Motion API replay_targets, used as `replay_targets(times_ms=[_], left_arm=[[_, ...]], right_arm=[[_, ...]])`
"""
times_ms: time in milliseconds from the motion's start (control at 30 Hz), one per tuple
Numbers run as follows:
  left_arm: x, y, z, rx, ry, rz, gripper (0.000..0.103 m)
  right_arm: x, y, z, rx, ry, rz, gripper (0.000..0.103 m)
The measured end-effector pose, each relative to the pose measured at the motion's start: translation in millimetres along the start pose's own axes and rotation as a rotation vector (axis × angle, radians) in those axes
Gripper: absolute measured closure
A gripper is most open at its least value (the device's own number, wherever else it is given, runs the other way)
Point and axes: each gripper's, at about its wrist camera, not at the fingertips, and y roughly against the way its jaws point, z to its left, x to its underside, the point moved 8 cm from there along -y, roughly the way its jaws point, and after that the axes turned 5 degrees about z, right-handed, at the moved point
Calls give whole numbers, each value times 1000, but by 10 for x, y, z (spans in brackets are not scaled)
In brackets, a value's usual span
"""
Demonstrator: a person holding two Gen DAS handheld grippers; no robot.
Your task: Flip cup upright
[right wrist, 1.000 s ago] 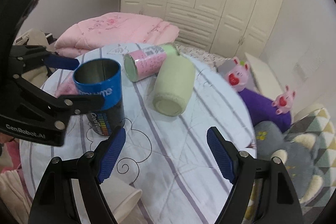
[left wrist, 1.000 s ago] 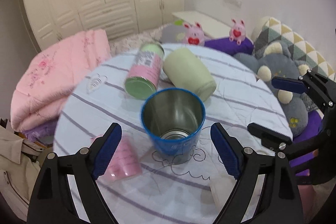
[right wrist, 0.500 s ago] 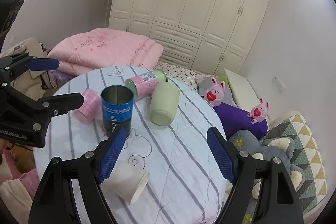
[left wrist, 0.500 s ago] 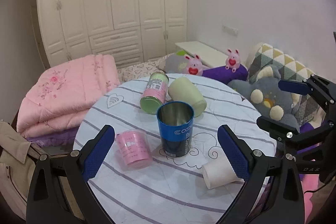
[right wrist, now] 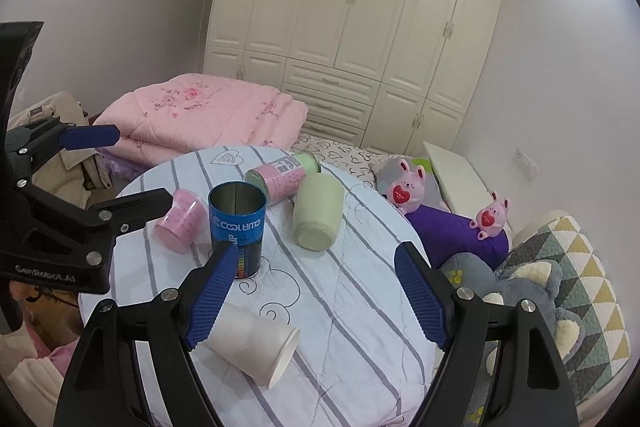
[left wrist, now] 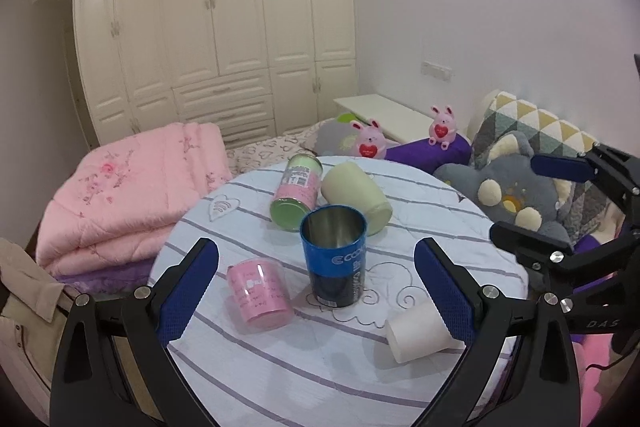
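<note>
A blue metal cup point(left wrist: 335, 259) point(right wrist: 237, 229) stands upright, mouth up, in the middle of the round striped table point(left wrist: 280, 379) point(right wrist: 360, 307). Around it lie cups on their sides: a pale green cup point(left wrist: 356, 191) point(right wrist: 318, 211), a pink and green can point(left wrist: 296, 191) point(right wrist: 282, 177), a pink plastic cup point(left wrist: 260, 291) point(right wrist: 178, 221) and a white cup point(left wrist: 416, 333) point(right wrist: 252, 347). My left gripper point(left wrist: 316, 297) is open and empty, held back above the table's near edge. My right gripper point(right wrist: 316, 295) is open and empty, above the near side of the table.
A folded pink quilt point(left wrist: 128, 187) point(right wrist: 200, 115) lies on the bed behind the table. Grey plush toys point(left wrist: 504, 191) point(right wrist: 520, 287), a purple cushion point(right wrist: 456, 231) and pink bunny toys point(left wrist: 370, 143) sit to the right. White wardrobes point(left wrist: 216, 27) line the back wall.
Both grippers have pulled back and up from the table, open. The blue cup stands upright where it was, now seen from farther away.
</note>
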Motion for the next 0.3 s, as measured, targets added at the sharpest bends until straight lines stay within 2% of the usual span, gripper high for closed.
replay_targets(times_ms=[300], left_arm=[[7,-85,-1,9,3,27,3]], right_arm=[[15,-95,12,-14,-1,18,22]])
